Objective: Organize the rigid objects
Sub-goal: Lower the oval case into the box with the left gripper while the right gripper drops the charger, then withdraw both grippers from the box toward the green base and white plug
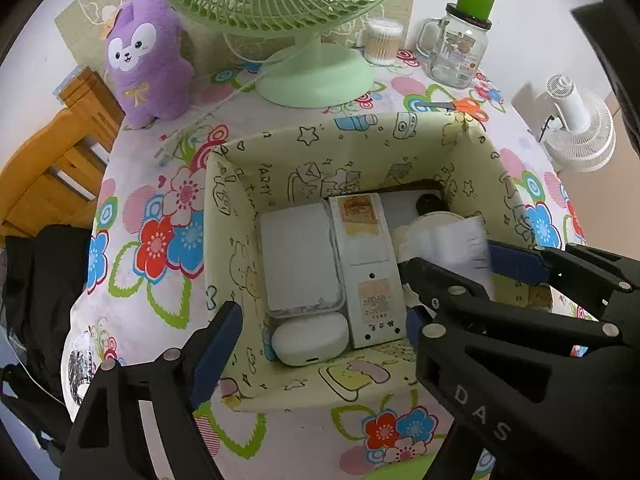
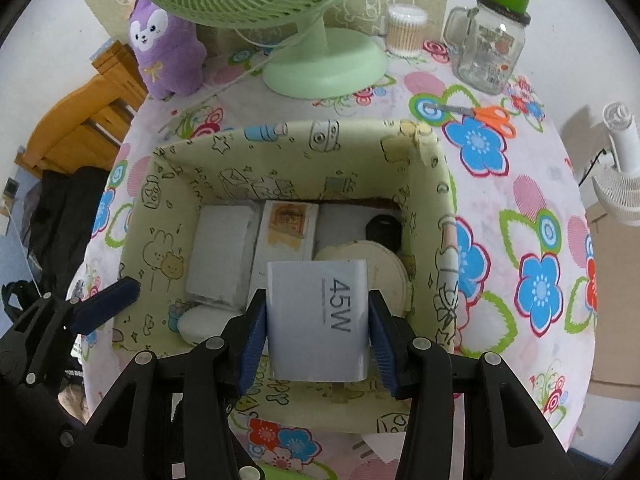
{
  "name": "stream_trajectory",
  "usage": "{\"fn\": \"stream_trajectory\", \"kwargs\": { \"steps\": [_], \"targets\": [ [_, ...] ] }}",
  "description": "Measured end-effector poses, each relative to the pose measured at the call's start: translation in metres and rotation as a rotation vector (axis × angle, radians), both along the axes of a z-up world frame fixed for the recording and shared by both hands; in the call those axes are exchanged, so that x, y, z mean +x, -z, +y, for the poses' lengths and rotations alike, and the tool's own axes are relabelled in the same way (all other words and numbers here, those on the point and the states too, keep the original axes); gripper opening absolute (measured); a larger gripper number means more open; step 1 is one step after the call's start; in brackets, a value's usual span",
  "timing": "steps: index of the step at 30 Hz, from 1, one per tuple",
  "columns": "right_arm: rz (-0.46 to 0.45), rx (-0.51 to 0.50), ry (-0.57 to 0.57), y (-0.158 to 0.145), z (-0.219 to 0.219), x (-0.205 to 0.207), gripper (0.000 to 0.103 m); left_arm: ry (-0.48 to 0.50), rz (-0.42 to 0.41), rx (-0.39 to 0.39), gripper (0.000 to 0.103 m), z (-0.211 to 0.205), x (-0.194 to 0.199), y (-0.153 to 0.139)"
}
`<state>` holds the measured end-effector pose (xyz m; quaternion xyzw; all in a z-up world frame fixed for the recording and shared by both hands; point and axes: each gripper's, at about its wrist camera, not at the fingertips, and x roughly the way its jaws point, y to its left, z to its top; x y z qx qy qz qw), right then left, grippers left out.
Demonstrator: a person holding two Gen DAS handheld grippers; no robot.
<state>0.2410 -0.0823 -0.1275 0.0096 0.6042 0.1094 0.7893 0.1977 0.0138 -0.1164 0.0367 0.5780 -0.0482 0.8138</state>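
Right claw [image 2: 316,328] grips a white charger block [image 2: 318,320] marked 45W, blue pads pressed to both its sides, held above the near right part of the patterned box [image 2: 436,184]. Left claw [image 1: 320,332] stands wide and empty over the box's near left corner. Below and beyond the claws, inside the box: a white oval case [image 1: 310,338], a clear-lidded white box [image 1: 300,256], a long white device [image 1: 368,264], round discs [image 2: 372,268]. Farther on the worktop [image 2: 520,184]: scissors [image 2: 480,114], green fan [image 1: 316,76], purple plush [image 1: 148,56], glass jar [image 1: 460,48].

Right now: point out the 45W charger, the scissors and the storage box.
45W charger [image 2: 316,320]: right wrist view, middle of its printed face.
scissors [image 2: 490,115]: right wrist view, orange handles.
storage box [image 1: 224,216]: left wrist view, inner left wall.
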Motion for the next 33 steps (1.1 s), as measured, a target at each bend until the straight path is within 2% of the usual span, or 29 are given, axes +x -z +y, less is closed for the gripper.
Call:
{"fn": "stream_trajectory", "kwargs": {
  "steps": [3,4,6,8,13,16,20,33],
  "targets": [
    [-0.046,-0.02,0.004,-0.006,-0.002,-0.006,0.057,0.002,0.004,-0.008,0.087,0.0,-0.001,-0.001],
    [-0.058,-0.03,0.012,-0.008,-0.004,-0.008,0.068,0.003,0.003,-0.01,0.087,0.0,-0.001,-0.002],
    [-0.068,-0.002,0.011,-0.011,-0.005,-0.01,0.073,0.003,0.002,-0.014,0.088,0.001,-0.003,-0.003],
    [-0.079,-0.018,0.029,-0.014,-0.006,-0.014,0.083,0.005,0.0,-0.015,0.089,0.0,-0.005,-0.005],
    [-0.084,-0.007,0.033,-0.02,-0.008,-0.022,0.083,0.01,-0.007,-0.022,0.092,-0.002,-0.012,-0.01],
    [-0.089,-0.005,0.038,-0.024,-0.009,-0.028,0.084,0.001,-0.016,-0.016,0.098,-0.001,-0.017,-0.014],
    [-0.108,-0.016,0.049,-0.03,-0.009,-0.035,0.092,-0.009,-0.025,-0.022,0.099,0.002,-0.023,-0.018],
    [-0.144,-0.026,0.052,-0.049,-0.009,-0.059,0.094,-0.011,-0.063,-0.022,0.099,0.009,-0.047,-0.034]
  ]
}}
